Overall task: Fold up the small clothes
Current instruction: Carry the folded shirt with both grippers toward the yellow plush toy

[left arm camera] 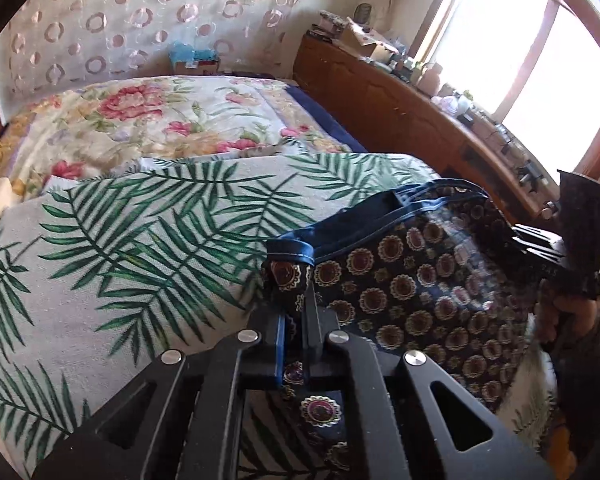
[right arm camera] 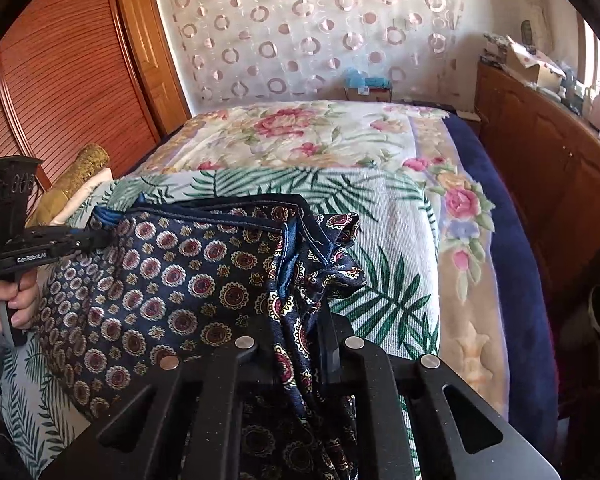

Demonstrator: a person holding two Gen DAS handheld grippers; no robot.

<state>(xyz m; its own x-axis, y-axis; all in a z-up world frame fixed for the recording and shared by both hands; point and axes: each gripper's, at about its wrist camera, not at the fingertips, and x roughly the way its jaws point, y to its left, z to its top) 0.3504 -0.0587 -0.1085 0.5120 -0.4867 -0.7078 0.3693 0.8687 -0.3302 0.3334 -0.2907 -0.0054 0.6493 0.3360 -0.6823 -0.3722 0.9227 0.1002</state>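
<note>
A dark navy garment (left arm camera: pixel 420 280) printed with round red-and-gold medallions lies on a palm-leaf cloth (left arm camera: pixel 140 240) spread over the bed. My left gripper (left arm camera: pixel 296 296) is shut on the garment's blue-trimmed left corner, with fabric bunched between its fingers. In the right wrist view the same garment (right arm camera: pixel 172 280) spreads to the left, and my right gripper (right arm camera: pixel 300 320) is shut on its gathered right corner. Each view shows the other gripper at the far edge: the right gripper (left arm camera: pixel 516 236) and the left gripper (right arm camera: pixel 96 240), each in a hand, both at the garment's edge.
A floral blanket (right arm camera: pixel 308 136) covers the far half of the bed over a dark blue cover (right arm camera: pixel 512 240). A wooden sideboard (left arm camera: pixel 400 108) full of small clutter runs along the right under a bright window. Louvred wooden doors (right arm camera: pixel 60 80) and a gold cushion (right arm camera: pixel 80 176) stand on the left.
</note>
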